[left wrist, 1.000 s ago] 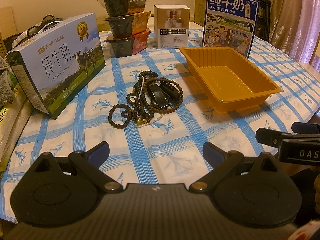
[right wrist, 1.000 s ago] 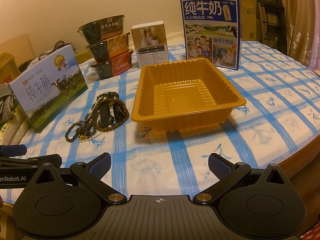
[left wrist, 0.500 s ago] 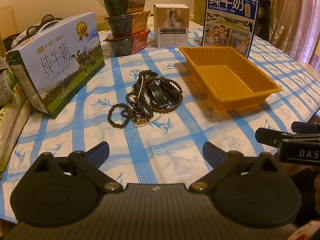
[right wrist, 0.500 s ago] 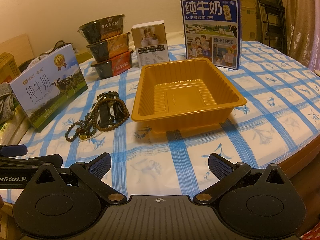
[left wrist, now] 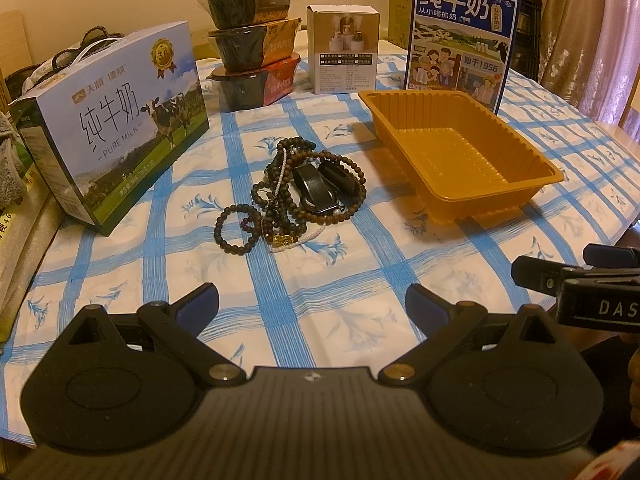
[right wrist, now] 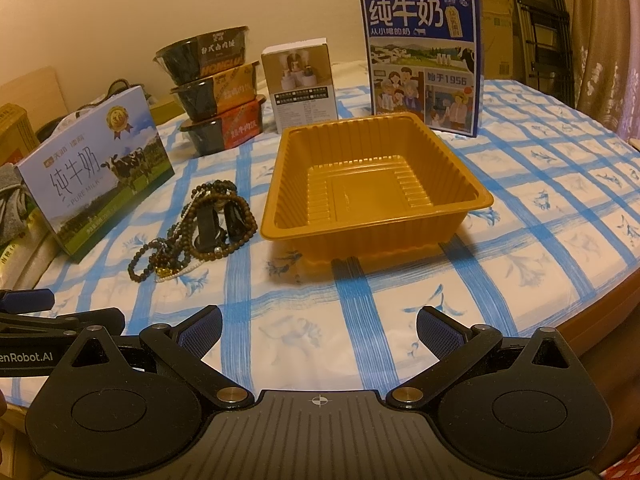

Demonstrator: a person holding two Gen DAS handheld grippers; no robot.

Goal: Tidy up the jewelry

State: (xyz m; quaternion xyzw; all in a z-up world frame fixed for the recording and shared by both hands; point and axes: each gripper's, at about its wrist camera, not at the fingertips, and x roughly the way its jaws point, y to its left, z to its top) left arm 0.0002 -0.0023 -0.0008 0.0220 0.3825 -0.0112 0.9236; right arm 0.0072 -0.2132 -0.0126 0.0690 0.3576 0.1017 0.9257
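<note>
A tangled pile of dark bead bracelets, a white bead string and a black watch (left wrist: 300, 194) lies on the blue-checked tablecloth; it also shows in the right wrist view (right wrist: 200, 232). An empty orange plastic tray (left wrist: 460, 156) stands to its right, also in the right wrist view (right wrist: 372, 196). My left gripper (left wrist: 312, 304) is open and empty, near the table's front edge, well short of the pile. My right gripper (right wrist: 320, 326) is open and empty, in front of the tray.
A milk carton box (left wrist: 116, 128) stands at the left. Three stacked black bowls (left wrist: 256, 44), a small white box (left wrist: 344, 54) and a blue milk box (left wrist: 460, 36) line the back. The table's edge (right wrist: 600, 304) curves at the right.
</note>
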